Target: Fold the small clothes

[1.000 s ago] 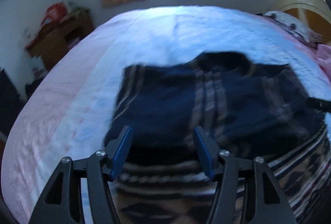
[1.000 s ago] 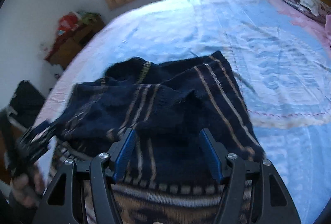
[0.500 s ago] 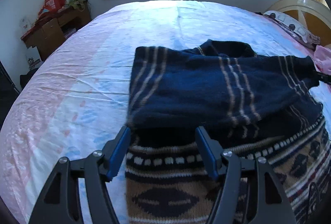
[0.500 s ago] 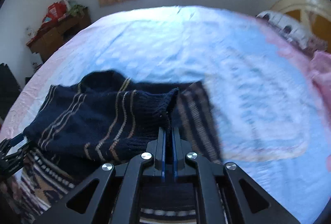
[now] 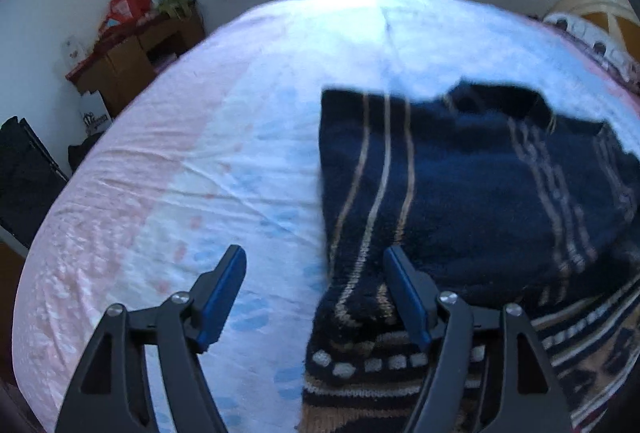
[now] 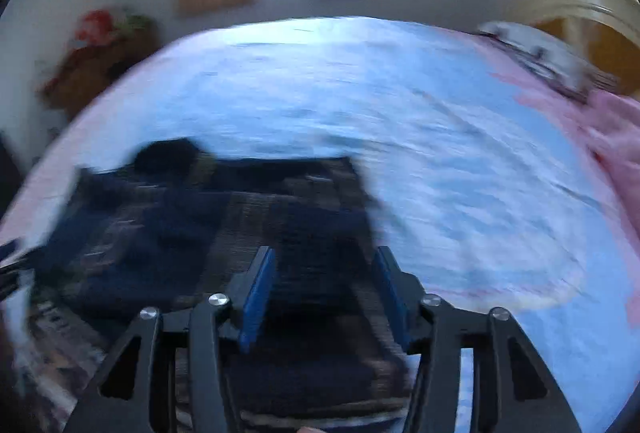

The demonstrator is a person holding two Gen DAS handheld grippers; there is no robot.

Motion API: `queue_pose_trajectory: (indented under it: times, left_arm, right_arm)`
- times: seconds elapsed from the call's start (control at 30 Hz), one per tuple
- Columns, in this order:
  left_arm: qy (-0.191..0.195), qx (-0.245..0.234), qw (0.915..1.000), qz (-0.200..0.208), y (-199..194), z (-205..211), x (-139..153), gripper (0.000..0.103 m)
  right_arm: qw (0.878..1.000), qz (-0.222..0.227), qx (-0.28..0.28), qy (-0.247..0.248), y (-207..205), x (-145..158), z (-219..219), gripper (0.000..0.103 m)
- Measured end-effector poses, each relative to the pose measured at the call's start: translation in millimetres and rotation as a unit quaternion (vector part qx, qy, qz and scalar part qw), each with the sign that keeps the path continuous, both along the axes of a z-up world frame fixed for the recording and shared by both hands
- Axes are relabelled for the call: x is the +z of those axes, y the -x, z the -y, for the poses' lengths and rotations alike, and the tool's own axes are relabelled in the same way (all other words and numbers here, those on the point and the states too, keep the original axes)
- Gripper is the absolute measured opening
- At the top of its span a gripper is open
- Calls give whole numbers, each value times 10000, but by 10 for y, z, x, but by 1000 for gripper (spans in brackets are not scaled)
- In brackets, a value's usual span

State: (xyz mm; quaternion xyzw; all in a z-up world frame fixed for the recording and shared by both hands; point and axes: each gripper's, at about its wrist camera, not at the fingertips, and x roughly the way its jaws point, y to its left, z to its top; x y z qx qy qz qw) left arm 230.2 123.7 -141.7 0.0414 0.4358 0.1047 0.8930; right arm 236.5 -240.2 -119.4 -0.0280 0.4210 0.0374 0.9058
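Opening again off the sweater point(image 6: 248, 233), right gripper point(image 6: 326, 289), previously clamped shut.

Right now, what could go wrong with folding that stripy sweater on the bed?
1. The left gripper is opening half over the sweater edge, half over the bed sheet. It might pinch sheet along with wool.
2. The right gripper is opening above the folded sleeves with nothing gripped. The loose layers could slide apart if nudged.
3. The sweater's patterned hem is bunched near the left gripper, so the fold may end up lumpy.
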Motion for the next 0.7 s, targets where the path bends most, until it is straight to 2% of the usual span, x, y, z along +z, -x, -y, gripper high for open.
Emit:
queue_pose_trajectory:
  times: [0.07,0.13,0.2,0.27,0.37,0.43,0.7]
  left_arm:
    - [-44,20,10000,-14,18,-2,-72,74]
    - [-90,8,9999,53,60,-8,-106,77]
    - [7,2,10000,41,113,-38,-79,77]
    - [87,-21,9999,79,217,-57,-11,77]
    - [-77,-153,9998,102,404,-26,69,77]
    - [-148,-214,9996,95,526,3,98,77]
    - [2,-404,9988,275,936,117,211,77]
  right_arm:
    - [9995,-281,133,21,-72,-123,-104,53]
    - [9966,-813,20,131,-183,-382,-89,51]
    - [9977,-589,61,335,-155,-441,-81,51]
    - [9972,-555,115,484,-65,-401,-116,51]
    - [9982,-548,133,211,104,-272,-70,53]
    - [9986,-458,135,244,241,-189,-49,53]
    - [9993,-333,56,176,897,9,-37,53]
